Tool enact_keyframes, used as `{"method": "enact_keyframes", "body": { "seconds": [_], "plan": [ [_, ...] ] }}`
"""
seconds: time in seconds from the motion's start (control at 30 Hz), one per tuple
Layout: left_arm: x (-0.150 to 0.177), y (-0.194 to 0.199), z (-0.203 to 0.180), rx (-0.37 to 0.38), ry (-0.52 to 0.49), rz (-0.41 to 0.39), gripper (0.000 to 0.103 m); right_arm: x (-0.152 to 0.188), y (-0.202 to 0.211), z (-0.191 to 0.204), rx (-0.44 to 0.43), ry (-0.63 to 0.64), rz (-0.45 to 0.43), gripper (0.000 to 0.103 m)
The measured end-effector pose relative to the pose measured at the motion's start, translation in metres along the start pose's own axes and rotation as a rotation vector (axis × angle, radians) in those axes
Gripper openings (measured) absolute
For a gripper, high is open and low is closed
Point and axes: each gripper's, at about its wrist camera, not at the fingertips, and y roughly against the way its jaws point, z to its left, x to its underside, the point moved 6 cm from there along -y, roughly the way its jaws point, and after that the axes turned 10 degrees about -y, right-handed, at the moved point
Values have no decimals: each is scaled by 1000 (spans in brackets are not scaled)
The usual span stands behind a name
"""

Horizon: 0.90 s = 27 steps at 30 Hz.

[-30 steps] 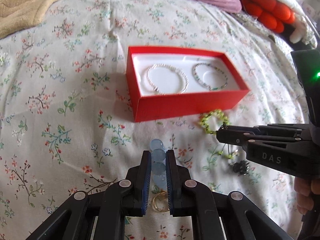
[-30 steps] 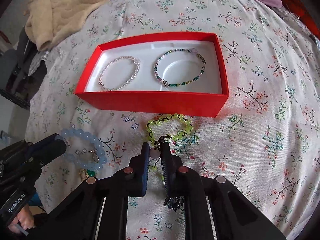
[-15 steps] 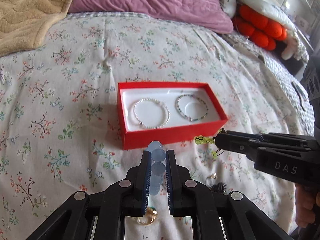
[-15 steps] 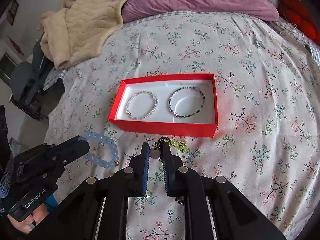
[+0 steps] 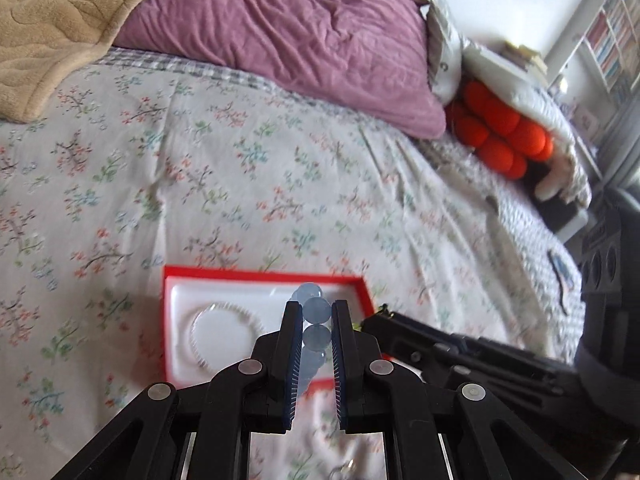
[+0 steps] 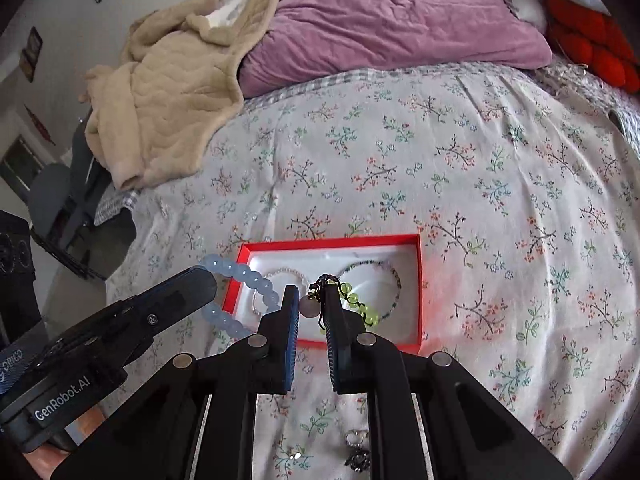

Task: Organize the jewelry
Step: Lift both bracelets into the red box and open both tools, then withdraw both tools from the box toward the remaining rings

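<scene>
My left gripper (image 5: 314,320) is shut on a pale blue bead bracelet (image 5: 316,312) and holds it high above the bed; the bracelet also shows in the right wrist view (image 6: 244,280). My right gripper (image 6: 312,300) is shut on a yellow-green bead bracelet (image 6: 356,304) with a black cord, also lifted. Below both lies a red box (image 6: 418,280) with a white insert, holding a white pearl bracelet (image 5: 224,336) on the left and a green-and-dark bead bracelet (image 6: 394,280) on the right. The left gripper's body (image 6: 120,328) is at the left of the right wrist view.
The floral bedspread (image 6: 480,160) carries a purple pillow (image 6: 380,20), a beige blanket (image 6: 160,100) and an orange cushion (image 5: 500,132). A small ring (image 6: 356,436), a dark ornament (image 6: 358,460) and another small piece (image 6: 294,456) lie on the sheet below the right gripper.
Both grippers have risen well above the bed with their bracelets, so the red box looks smaller and sits lower in both views. Both stay shut.
</scene>
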Motion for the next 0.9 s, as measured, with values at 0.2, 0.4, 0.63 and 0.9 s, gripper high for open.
{"method": "enact_keyframes", "body": {
  "seconds": [0.2,0.4,0.63,0.9],
  "plan": [
    [2,-38,20,-23,62,23,9,-9,-27,-15,-25,-32,3,14],
    [23,-59,41,-143,37,126,9,10,-52,-24,7,-44,105,14],
    [38,-62,52,-229,-13,198,9,22,-59,-27,62,-26,142,14],
    [32,-42,46,-263,-65,166,38,18,-39,-23,75,10,105,32]
  ]
}}
